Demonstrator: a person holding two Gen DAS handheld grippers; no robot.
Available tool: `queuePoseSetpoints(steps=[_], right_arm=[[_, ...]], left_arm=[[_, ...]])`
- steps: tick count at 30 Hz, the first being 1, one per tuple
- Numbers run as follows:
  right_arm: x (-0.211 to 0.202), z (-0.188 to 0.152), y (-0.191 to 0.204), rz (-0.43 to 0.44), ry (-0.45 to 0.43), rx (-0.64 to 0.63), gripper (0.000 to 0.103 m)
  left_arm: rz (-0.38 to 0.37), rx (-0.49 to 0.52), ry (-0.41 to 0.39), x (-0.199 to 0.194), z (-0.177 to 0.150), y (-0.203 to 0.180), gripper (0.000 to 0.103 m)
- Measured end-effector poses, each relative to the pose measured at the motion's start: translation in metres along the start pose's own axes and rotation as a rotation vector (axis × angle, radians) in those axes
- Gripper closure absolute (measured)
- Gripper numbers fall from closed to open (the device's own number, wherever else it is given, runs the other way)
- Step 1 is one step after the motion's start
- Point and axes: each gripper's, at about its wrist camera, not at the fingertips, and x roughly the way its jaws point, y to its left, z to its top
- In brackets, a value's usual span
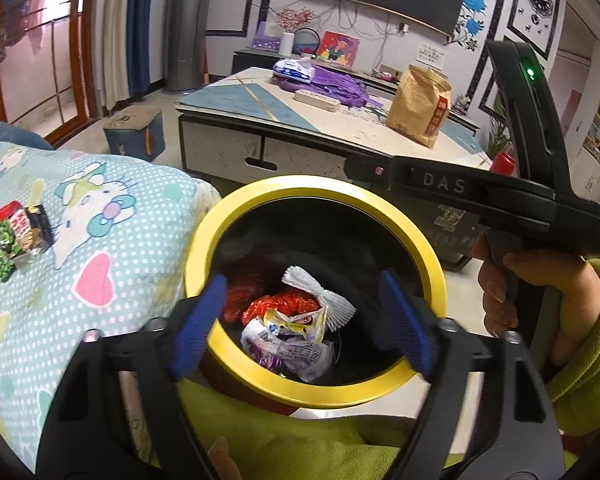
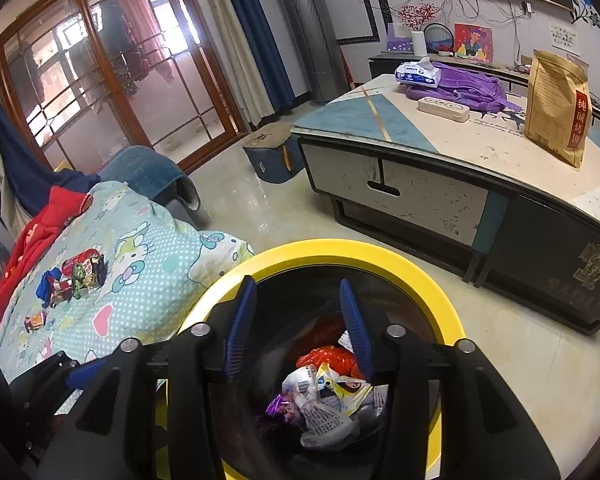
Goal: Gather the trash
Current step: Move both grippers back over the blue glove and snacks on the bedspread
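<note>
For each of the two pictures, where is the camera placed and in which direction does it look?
Left wrist: sits on the left gripper, looks forward and down into the bin; shows its open blue fingers, the right gripper's body, a hand and green sleeve.
Right wrist: sits on the right gripper, looks down into the bin; shows its open fingers with nothing between them.
Shared: bin, trash inside, wrappers on the blanket, table.
</note>
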Motion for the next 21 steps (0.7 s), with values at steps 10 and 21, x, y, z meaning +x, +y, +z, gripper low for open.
queuePoseSetpoints(steps=[10,21], right_arm=[[-0.013,0.004,0.009,0.009,-0.045,-0.016,0.036],[-0.023,0.004,0.03,0.038,-0.07,-0.072,0.033]], left_arm=[[0.071,-0.021,-0.052,-0.021,0.004,0.009,0.011],[0.147,-0.067,-0.122,-0.048,0.009,0.026,0.011]])
